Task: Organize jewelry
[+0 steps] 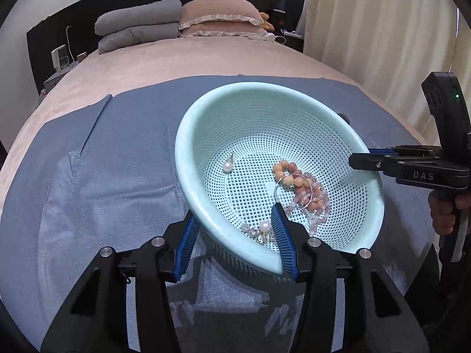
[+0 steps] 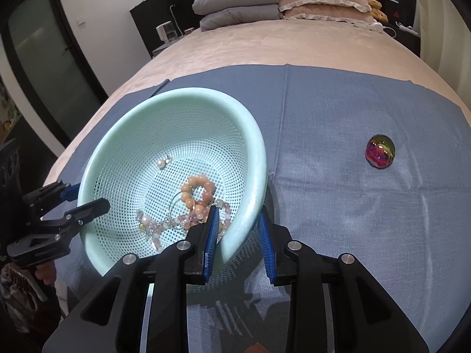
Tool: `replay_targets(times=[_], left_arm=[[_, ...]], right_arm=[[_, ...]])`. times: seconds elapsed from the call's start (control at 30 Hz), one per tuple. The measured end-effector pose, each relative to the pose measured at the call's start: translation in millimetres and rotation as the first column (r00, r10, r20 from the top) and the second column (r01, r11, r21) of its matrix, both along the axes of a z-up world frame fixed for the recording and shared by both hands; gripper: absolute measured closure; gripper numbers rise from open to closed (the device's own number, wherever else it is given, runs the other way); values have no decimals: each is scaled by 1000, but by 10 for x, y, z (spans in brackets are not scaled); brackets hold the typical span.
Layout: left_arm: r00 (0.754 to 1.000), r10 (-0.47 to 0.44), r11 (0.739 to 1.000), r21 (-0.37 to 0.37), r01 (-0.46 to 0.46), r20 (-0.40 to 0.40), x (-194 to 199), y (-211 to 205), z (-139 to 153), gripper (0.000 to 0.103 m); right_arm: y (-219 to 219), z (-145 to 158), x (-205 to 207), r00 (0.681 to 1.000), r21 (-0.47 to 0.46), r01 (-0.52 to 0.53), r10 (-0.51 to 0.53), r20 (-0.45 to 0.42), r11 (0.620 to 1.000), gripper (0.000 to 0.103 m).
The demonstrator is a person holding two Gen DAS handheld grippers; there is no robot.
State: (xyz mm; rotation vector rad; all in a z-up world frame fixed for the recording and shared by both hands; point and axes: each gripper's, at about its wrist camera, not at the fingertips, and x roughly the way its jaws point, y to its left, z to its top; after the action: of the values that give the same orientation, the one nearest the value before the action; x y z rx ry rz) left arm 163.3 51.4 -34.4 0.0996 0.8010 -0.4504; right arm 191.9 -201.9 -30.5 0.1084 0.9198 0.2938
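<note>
Both grippers, left [image 1: 235, 236] & right [image 2: 238, 235], clamp jaws on basket [image 1: 265, 94] rim, held tilted over blue cloth [image 2: 338, 206] on bed. Risk: more tilt spills jewelry [image 1: 300, 188] piled w/ pearls at near wall.

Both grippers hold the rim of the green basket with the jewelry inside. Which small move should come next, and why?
Probably lower the basket level onto the blue cloth. It is tilted, held at the rim by the left gripper and the right gripper, and the bead bracelets lie gathered at its low side, so more tilt could spill them.
</note>
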Motion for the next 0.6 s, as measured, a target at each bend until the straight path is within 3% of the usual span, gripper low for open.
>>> replay_targets(times=[0.1,0.2,0.3,0.37,0.6], left_arm=[[1000,8,1000,20,-8,25,-48,-12,26,34],[999,24,1000,10,-24,42,-98,49,79,27],[996,54,997,43,-57,75,-170,81,120,17],[992,74,995,63,-80,101,-250,93,137,6],[972,101,983,126,-130,214,-588,28,182,6]], right_arm=[[-25,33,-20,1000,-13,2,-2,15,1000,66],[-100,98,-134,999,1,-4,4,49,1000,57],[-152,164,-215,997,-5,0,0,77,1000,42],[-178,172,-285,996,-18,5,-3,90,1000,23],[-147,119,-603,992,-77,12,-2,130,997,15]])
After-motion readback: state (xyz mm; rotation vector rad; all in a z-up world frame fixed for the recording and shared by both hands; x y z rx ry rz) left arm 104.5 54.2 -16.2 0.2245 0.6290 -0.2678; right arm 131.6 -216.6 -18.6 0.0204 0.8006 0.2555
